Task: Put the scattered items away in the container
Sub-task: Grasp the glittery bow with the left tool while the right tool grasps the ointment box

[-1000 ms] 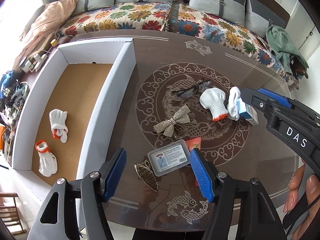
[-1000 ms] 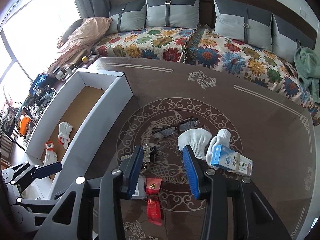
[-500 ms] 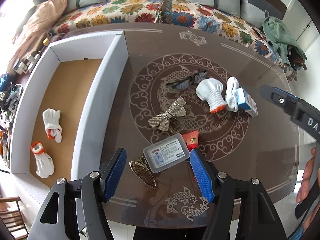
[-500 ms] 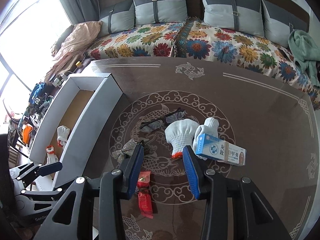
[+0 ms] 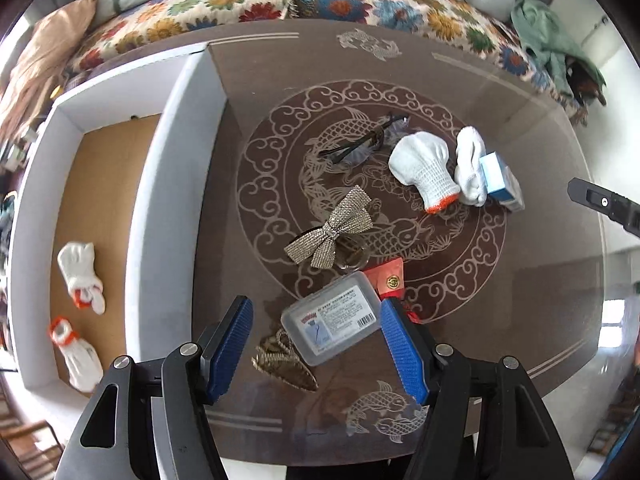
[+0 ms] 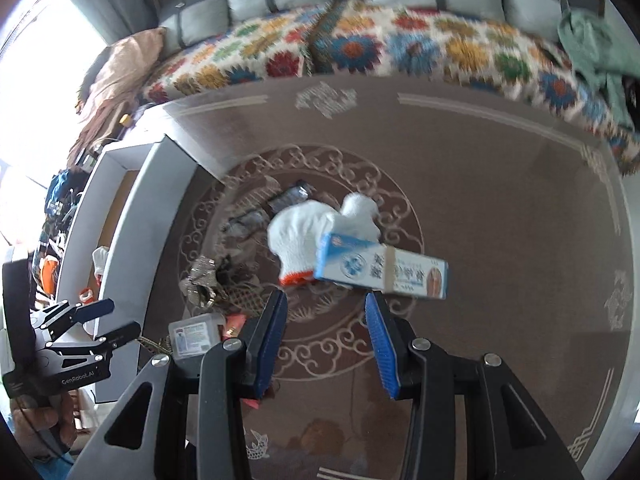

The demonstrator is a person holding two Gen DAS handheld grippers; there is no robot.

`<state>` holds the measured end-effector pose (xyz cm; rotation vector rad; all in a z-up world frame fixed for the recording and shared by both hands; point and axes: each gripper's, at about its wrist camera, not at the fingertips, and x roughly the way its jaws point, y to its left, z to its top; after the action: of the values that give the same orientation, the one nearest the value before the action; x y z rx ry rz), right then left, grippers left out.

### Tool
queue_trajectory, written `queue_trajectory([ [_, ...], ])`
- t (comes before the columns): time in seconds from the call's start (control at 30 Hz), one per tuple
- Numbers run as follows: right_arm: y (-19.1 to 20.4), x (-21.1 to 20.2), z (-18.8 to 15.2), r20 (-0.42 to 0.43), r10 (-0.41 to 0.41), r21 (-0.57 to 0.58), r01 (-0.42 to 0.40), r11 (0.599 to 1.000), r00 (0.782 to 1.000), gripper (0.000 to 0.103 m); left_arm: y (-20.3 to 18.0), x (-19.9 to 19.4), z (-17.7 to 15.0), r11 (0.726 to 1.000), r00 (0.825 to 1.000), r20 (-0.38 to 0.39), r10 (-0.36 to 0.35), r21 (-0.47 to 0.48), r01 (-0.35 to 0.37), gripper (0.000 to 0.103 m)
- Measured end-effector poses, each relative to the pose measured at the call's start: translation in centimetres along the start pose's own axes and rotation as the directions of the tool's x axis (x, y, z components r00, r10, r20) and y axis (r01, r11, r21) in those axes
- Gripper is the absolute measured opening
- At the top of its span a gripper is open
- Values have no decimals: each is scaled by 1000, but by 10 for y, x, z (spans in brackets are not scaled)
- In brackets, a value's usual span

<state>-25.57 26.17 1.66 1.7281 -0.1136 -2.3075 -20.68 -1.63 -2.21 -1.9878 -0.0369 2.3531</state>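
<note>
left gripper (image 5: 316, 354): jaws spread wide and holding nothing, hanging over the near edge of the counter (image 5: 500, 300).
clear plastic case (image 5: 331, 322): sits right between our left jaws, its far end by the right pad. We'd guess it's light, rigid and slick, so take it across the short sides.
hair claw (image 5: 285, 363): just near-left of the case, inside the jaw gap too. Looks bony and a bit fragile.
red packet (image 5: 387, 278): tucked against the case's far corner. Thin and flat, probably a pain to pinch off glass.
right gripper (image 6: 326, 338): jaws apart, nothing between them.
box (image 6: 382, 266): cardboard, light, crushable. Lies just beyond the right jaws, resting against the gloves.
sparkly bow (image 5: 331, 234): mid-counter, soft and floppy, so grab the knot.
white gloves (image 5: 426, 166): soft knit, any pinch works.
glasses (image 5: 366, 142): farthest out, fragile. We'd go for the frame.
container (image 5: 160, 208): white tray on the left with two gloves (image 5: 80, 272) already inside it.
</note>
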Motion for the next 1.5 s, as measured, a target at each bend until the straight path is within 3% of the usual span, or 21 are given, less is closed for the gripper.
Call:
queue_trajectory([
  [0.1, -25, 15, -1, -43, 64, 125, -58, 991, 997, 42, -3, 12, 7, 1000, 1000, -22, -18, 20, 19, 65],
  [0.2, -49, 30, -4, -68, 147, 264, -124, 956, 987, 43, -7, 24, 13, 998, 1000, -26, -15, 54, 17, 65],
  [0.3, -72, 45, -6, -82, 231, 400, -181, 898, 969, 55, -16, 40, 19, 992, 999, -32, 13, 127, -8, 65],
  [0.43, -107, 60, -19, -48, 328, 599, -235, 766, 944, 55, -23, 58, 26, 982, 999, -46, 26, 188, -17, 65],
  [0.5, -118, 64, -22, -25, 355, 647, -255, 718, 935, 55, -23, 67, 30, 980, 998, -60, 14, 200, -2, 65],
  [0.7, -139, 83, -37, 55, 459, 790, -319, 523, 887, 55, -24, 82, 38, 966, 998, -65, 27, 258, -10, 65],
  [0.83, -144, 101, -47, 107, 488, 852, -333, 404, 867, 56, -20, 89, 41, 966, 997, -77, 21, 259, 0, 65],
  [1.03, -149, 117, -60, 189, 462, 903, -338, 265, 867, 56, -15, 89, 43, 963, 997, -83, 6, 269, 17, 65],
  [1.07, -150, 117, -60, 184, 452, 904, -330, 270, 873, 56, -13, 88, 44, 964, 997, -83, 0, 264, 22, 65],
  [1.17, -147, 111, -49, 84, 414, 874, -266, 407, 906, 56, -8, 85, 46, 969, 994, -100, -35, 242, 58, 65],
  [1.27, -138, 97, -24, -50, 324, 723, -190, 665, 945, 56, -6, 85, 48, 968, 993, -110, -52, 237, 77, 65],
  [1.33, -128, 86, -5, -118, 237, 565, -130, 814, 964, 56, -7, 86, 49, 964, 994, -103, -42, 257, 68, 65],
  [1.43, -111, 67, 10, -93, 261, 321, -219, 921, 961, 56, -11, 88, 45, 949, 996, -84, -33, 311, 58, 65],
  [1.5, -97, 55, 11, -103, 219, 110, -208, 972, 970, 56, -12, 90, 42, 941, 996, -84, -30, 332, 56, 66],
])
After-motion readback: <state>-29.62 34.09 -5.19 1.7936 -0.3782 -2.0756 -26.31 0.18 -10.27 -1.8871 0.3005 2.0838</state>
